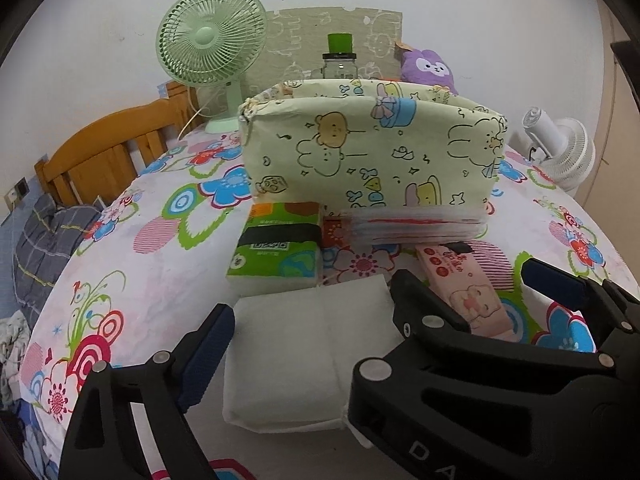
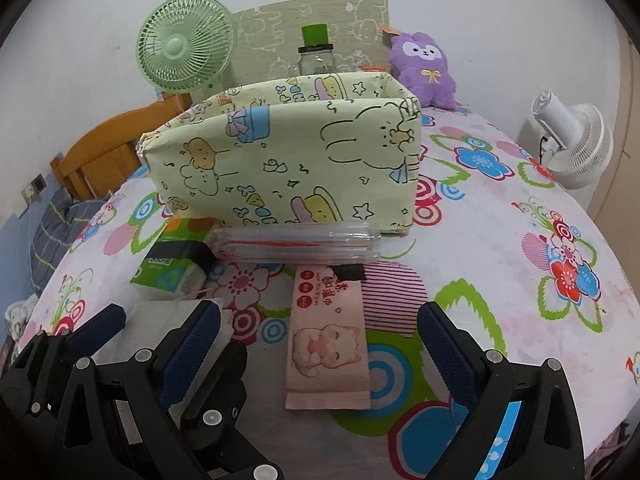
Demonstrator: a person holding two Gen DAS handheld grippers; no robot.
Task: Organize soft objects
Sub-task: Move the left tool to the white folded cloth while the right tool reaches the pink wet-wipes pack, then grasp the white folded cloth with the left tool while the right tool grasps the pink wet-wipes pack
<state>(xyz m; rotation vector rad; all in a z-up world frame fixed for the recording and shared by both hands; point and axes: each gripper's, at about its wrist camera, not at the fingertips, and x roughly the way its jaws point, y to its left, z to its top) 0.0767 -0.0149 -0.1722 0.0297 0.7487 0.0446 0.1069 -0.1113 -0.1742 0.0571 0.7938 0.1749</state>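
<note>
A flower-printed bedsheet (image 2: 500, 240) is seen, bearing an open-topped pale-green cartoon-printed fabric box (image 2: 288, 160); its contents cannot be told. A white soft pack (image 1: 288, 356) lies between the spread left gripper (image 1: 308, 320). A pink wipes pack (image 2: 328, 344), lettered in Chinese, lies between the spread right gripper (image 2: 320, 332).

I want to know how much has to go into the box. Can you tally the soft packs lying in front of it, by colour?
White pack: 1
Green tissue pack: 1
Pink wipes pack: 1
Clear pack with red print: 1
Total: 4, all on the table in front of the box.
</note>
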